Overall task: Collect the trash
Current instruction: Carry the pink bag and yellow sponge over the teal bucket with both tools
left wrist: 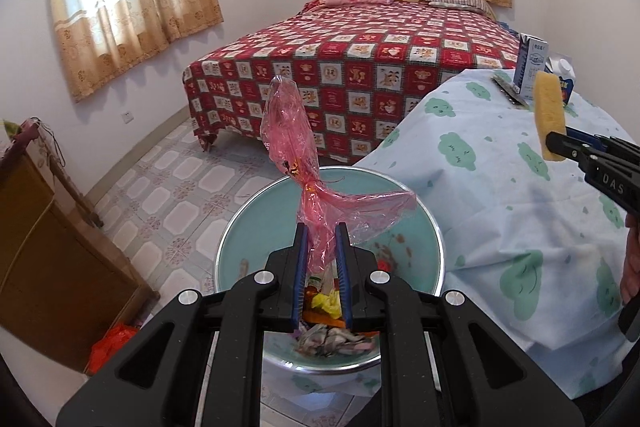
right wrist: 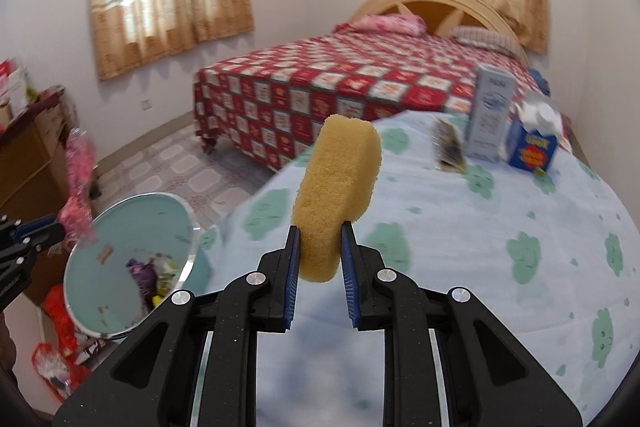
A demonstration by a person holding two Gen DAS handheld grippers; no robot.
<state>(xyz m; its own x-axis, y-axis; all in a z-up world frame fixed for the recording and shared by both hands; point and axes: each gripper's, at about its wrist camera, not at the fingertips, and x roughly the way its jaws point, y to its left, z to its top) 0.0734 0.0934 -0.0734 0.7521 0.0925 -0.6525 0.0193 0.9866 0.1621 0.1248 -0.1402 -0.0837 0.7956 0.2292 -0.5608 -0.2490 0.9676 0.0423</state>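
The left gripper (left wrist: 322, 231) pinches a pink plastic wrapper (left wrist: 298, 147) right above the teal bin (left wrist: 232, 243), so letting go comes next, while at three o'clock the right gripper (right wrist: 320, 231) clamps a yellow sponge (right wrist: 334, 195), probably over the table (right wrist: 500, 287).
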